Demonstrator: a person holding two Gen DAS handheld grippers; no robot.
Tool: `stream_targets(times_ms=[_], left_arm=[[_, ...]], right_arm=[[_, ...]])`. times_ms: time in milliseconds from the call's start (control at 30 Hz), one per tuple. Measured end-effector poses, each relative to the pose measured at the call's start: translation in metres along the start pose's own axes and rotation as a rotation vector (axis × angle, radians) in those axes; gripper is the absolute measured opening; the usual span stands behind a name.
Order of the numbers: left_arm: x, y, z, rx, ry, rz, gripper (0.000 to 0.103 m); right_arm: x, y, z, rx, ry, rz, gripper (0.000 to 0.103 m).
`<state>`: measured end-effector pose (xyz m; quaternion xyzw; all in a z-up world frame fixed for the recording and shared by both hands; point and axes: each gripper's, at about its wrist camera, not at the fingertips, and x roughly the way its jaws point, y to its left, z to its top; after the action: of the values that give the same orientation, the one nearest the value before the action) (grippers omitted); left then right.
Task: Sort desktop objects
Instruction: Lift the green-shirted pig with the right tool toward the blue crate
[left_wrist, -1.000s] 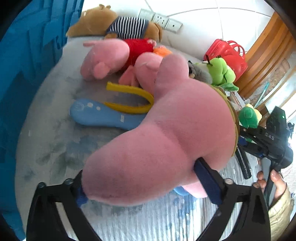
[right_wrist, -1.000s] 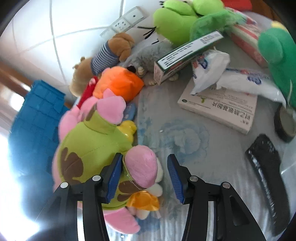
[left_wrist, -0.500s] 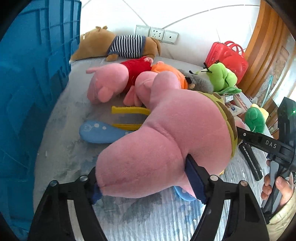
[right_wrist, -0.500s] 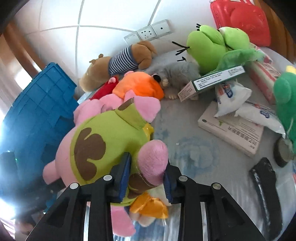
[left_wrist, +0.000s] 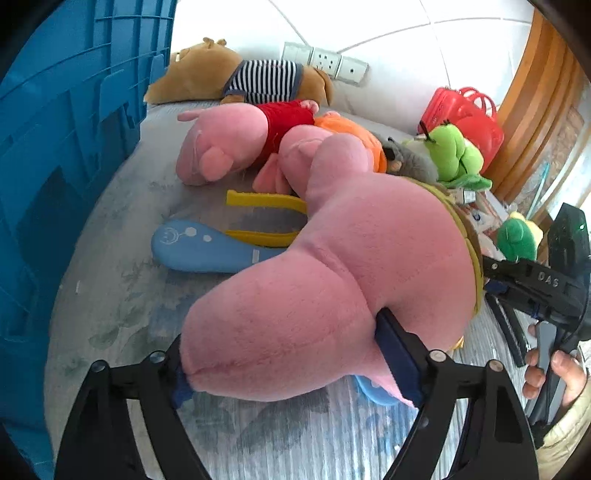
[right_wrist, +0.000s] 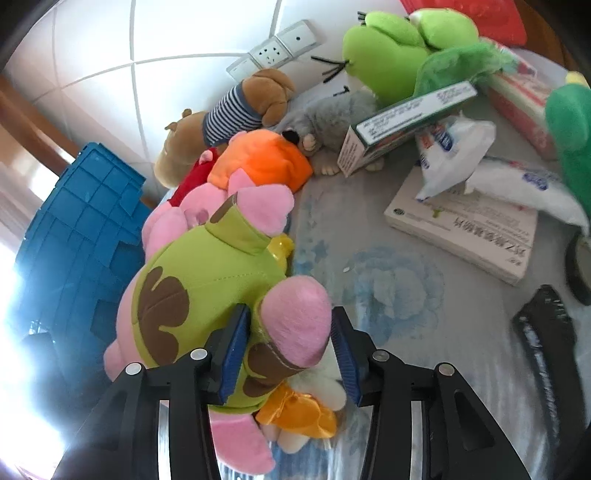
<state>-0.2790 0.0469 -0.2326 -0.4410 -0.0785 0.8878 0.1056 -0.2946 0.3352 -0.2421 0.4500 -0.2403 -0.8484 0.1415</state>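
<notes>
A big pink pig plush (left_wrist: 351, 258) in a green top with brown patches (right_wrist: 207, 288) lies on the grey-blue cloth. My left gripper (left_wrist: 284, 356) grips its bulky pink head end. The pad on the right (left_wrist: 395, 347) digs into the fabric and the other is hidden under the plush. These jaws are opening slightly. My right gripper (right_wrist: 290, 332) has the pig's pink arm (right_wrist: 295, 317) between its blue pads, which touch it on both sides; its jaws are opening too. A hand (left_wrist: 565, 373) holds that gripper at the right edge.
A blue crate (left_wrist: 55, 147) stands at the left. Behind lie a striped-shirt bear (left_wrist: 240, 74), a red-shirted pig (left_wrist: 221, 140), an orange plush (right_wrist: 262, 162) and a green frog (right_wrist: 388, 48). Boxes (right_wrist: 461, 225), white packets and a black object (right_wrist: 546, 332) lie right. A blue paddle (left_wrist: 199, 247) lies beside the pig.
Both grippers closed in on the pig. The left jaws narrowed onto its head. The right jaws went from loosely around the arm to squeezing it, then eased a little.
</notes>
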Motion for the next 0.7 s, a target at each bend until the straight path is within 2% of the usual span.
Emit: stream_targets(times_ms=[67, 133, 233, 467, 700], left_arm=[[-0.010, -0.005, 0.000, 0.007, -0.029, 0.011, 0.072], [-0.024, -0.011, 0.002, 0.021, -0.047, 0.017, 0.065], [-0.047, -0.017, 0.012, 0.053, -0.064, 0.014, 0.064], [-0.110, -0.038, 0.046, 0.120, -0.166, -0.023, 0.064], [-0.170, -0.047, 0.063, 0.143, -0.243, -0.037, 0.064]], right_arm=[[-0.005, 0.013, -0.001, -0.060, -0.034, -0.041, 0.029], [-0.016, 0.035, -0.006, -0.149, -0.081, -0.118, 0.027], [-0.035, 0.050, -0.007, -0.181, -0.120, -0.151, 0.026], [-0.099, 0.082, 0.013, -0.204, -0.227, -0.145, 0.026], [-0.153, 0.125, 0.022, -0.240, -0.320, -0.126, 0.026]])
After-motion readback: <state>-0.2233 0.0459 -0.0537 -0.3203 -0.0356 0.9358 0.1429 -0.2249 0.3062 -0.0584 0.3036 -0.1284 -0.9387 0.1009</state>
